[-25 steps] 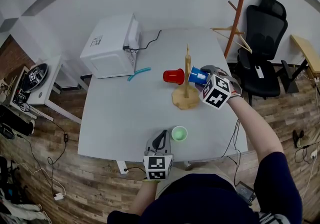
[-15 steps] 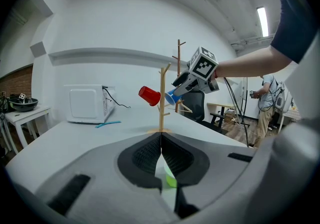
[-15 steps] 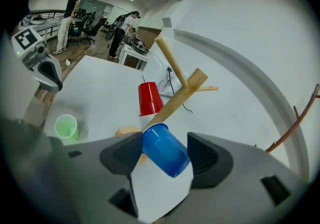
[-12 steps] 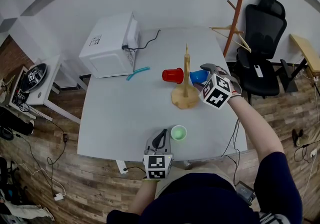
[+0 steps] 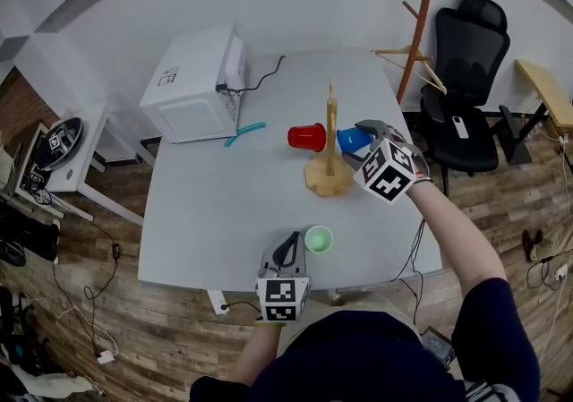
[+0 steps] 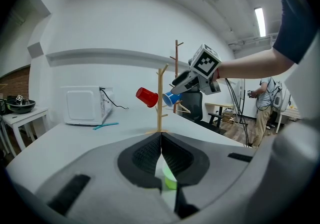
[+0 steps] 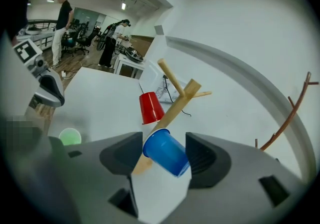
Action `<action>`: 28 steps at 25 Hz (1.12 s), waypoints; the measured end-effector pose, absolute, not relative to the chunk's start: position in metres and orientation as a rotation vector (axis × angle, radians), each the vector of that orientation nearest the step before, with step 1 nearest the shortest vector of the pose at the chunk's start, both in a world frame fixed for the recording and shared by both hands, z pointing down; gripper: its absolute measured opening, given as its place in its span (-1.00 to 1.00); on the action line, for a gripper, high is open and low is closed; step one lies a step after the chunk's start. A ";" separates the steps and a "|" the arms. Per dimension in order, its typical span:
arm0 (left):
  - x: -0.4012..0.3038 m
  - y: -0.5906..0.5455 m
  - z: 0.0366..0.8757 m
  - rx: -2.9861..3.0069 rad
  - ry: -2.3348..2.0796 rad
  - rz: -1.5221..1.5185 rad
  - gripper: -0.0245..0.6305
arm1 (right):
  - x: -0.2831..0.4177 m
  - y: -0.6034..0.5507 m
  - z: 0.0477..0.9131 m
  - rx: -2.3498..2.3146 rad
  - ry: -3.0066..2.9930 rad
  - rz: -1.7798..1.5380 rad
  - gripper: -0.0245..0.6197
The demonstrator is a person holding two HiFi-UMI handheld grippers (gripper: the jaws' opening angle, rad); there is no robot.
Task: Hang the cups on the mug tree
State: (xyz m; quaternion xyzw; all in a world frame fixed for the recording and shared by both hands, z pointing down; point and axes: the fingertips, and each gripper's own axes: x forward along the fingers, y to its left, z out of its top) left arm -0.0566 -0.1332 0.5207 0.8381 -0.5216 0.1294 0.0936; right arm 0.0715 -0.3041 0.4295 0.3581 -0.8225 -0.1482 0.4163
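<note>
Parking the left gripper (image 5: 289, 244) clenched and empty, just beside the green cup (image 5: 319, 238) standing on the table (image 5: 215, 203). Leaving the red cup (image 5: 307, 136) hanging on the mug tree (image 5: 329, 178). Threading the blue cup (image 5: 351, 140), pinched in the right gripper (image 5: 365, 139), onto a right-hand peg. Next, probably seating it fully before unclenching.

All three views (one overhead) share the mug tree (image 5: 329, 178).

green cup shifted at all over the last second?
No. The green cup sits at the same offset below the mug tree as before.
</note>
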 end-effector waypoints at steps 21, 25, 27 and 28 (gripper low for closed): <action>-0.044 -0.145 0.510 2.531 -1.509 0.359 -0.86 | 0.058 -0.259 0.425 1.080 -2.249 -0.238 -0.78; -0.044 -0.146 0.509 2.532 -1.505 0.365 -0.86 | 0.056 -0.249 0.431 1.089 -2.284 -0.185 -0.80; -0.043 -0.147 0.509 2.536 -1.504 0.364 -0.86 | 0.056 -0.245 0.432 1.097 -2.291 -0.175 -0.80; -0.043 -0.148 0.508 2.539 -1.503 0.361 -0.86 | 0.056 -0.244 0.433 1.102 -2.294 -0.174 -0.80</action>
